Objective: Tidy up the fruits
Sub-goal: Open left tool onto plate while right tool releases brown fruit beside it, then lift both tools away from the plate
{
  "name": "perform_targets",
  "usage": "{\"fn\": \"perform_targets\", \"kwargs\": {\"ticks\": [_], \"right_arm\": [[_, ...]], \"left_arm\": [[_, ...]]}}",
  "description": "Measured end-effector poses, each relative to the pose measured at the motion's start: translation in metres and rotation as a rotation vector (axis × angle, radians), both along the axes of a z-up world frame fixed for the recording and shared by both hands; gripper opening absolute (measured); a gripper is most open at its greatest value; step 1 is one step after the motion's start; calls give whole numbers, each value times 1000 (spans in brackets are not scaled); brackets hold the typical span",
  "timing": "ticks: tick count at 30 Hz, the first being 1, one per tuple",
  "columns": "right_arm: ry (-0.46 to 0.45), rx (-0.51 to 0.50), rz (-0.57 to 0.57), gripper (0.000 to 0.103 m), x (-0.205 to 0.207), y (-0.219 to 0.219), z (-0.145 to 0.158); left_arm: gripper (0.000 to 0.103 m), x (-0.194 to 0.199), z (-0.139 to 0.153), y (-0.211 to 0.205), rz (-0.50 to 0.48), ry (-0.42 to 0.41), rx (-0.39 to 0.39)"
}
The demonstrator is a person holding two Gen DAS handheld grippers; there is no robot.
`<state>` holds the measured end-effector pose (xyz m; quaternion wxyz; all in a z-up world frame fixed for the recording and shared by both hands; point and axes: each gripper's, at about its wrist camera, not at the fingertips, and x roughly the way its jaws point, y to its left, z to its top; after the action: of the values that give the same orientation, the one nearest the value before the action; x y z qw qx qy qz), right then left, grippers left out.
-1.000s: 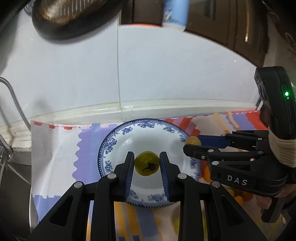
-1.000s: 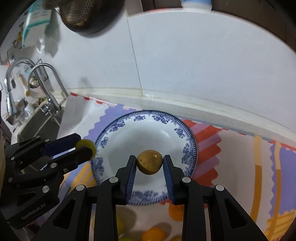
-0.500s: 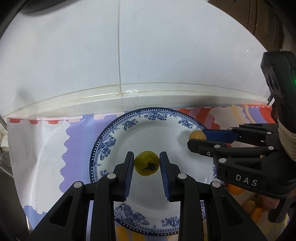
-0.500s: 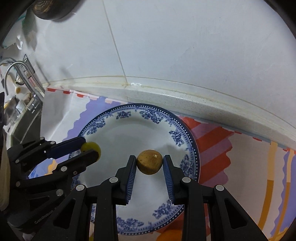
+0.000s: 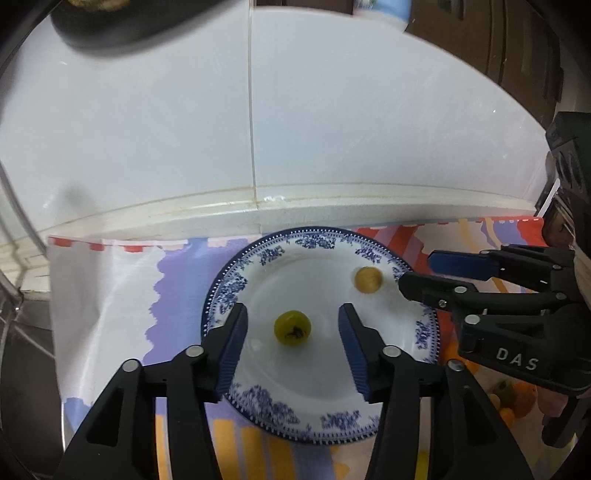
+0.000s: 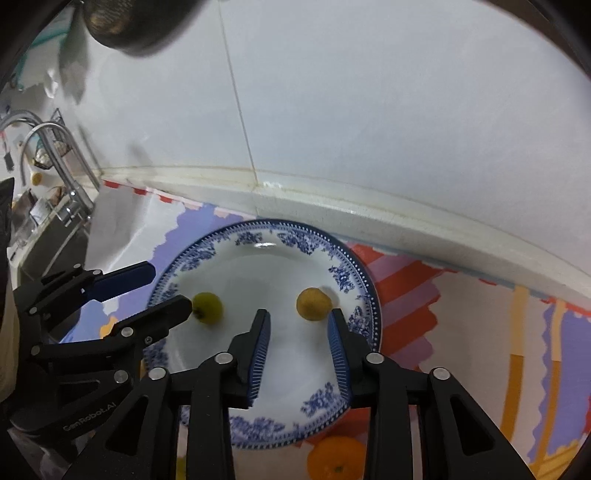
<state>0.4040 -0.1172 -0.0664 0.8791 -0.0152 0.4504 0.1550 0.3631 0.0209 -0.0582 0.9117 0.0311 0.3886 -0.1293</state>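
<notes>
A blue-and-white plate (image 5: 258, 258) (image 6: 354, 266) lies on a colourful cloth by the wall. A yellow-green fruit (image 5: 292, 328) (image 6: 208, 307) lies on the plate between the fingers of my open left gripper (image 5: 291, 317) without touching them. A tan round fruit (image 5: 368, 279) (image 6: 314, 304) lies on the plate's right side, just ahead of my open right gripper (image 6: 298, 318). The right gripper (image 5: 417, 271) also shows in the left wrist view, and the left gripper (image 6: 171, 288) in the right wrist view.
The cloth (image 5: 110, 295) reaches the white tiled wall (image 5: 332, 129). An orange (image 6: 336, 458) and several small fruits (image 5: 513, 398) lie on the cloth near me. A sink with taps (image 6: 48, 177) is at the left. A dark pan (image 6: 125, 22) hangs above.
Both grippers have opened and let go of their fruits, which now lie on the plate. Both grippers have drawn back a little from the wall.
</notes>
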Motion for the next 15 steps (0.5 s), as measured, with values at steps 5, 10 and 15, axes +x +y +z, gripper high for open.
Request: {"fn": "perform_targets", "kwargs": {"ticks": [5,10,15], "right_arm": [[-69,11,-20,43,-28,-7,25],[-122,15,-37,54,-57,-10,46],[-168,14,-67,62,-91,-18,63]], "left_arm": [[63,-31,23,1,20,-72,10],[73,-66,45,1,39,-145,22],[81,-97,59,-2,43,-184,25]]}}
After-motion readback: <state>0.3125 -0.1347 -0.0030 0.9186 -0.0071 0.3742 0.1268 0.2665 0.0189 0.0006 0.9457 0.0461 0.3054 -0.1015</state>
